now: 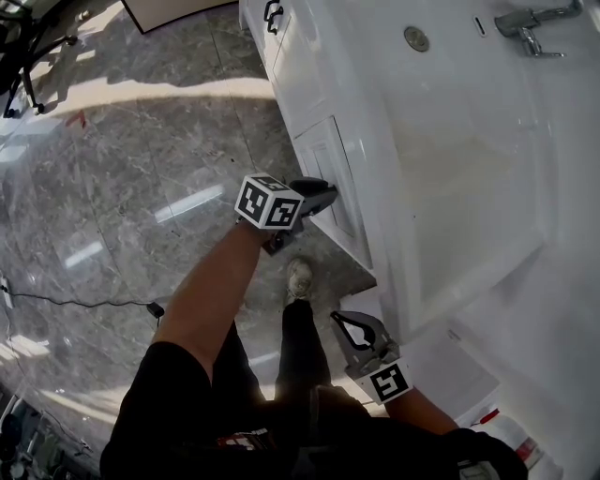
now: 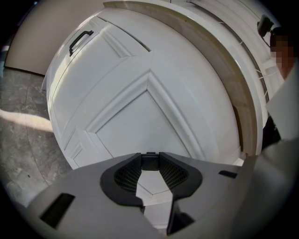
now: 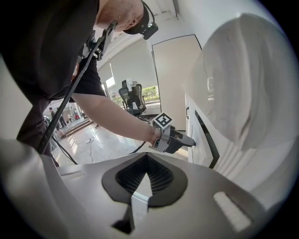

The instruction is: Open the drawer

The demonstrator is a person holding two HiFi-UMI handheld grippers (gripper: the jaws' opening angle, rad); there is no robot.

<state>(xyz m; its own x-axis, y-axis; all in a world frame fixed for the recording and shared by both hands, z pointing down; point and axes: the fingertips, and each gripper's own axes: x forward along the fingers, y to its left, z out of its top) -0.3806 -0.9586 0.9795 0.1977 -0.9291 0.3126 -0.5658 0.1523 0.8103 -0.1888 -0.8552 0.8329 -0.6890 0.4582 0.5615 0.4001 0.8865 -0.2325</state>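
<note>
The white drawer front (image 1: 330, 164) sits in the vanity below the basin and fills the left gripper view as a panelled face (image 2: 140, 116). My left gripper (image 1: 326, 194) points at it. Its jaws (image 2: 149, 158) are closed on a small black handle (image 2: 149, 161) at their tips. The right gripper view shows that gripper (image 3: 192, 140) with its nose against the drawer front (image 3: 204, 148). A dark gap runs along the front's upper edge. My right gripper (image 1: 339, 319) hangs lower, beside the vanity corner, shut and empty; in its own view the pads (image 3: 147, 158) meet.
White basin (image 1: 459, 159) with a drain (image 1: 416, 38) and a chrome tap (image 1: 530, 23) tops the vanity. Another black handle (image 1: 272, 14) (image 2: 80, 41) is on a farther door. A polished marble floor (image 1: 141, 187) carries a cable (image 1: 84, 302). My shoe (image 1: 298, 278) stands close to the cabinet.
</note>
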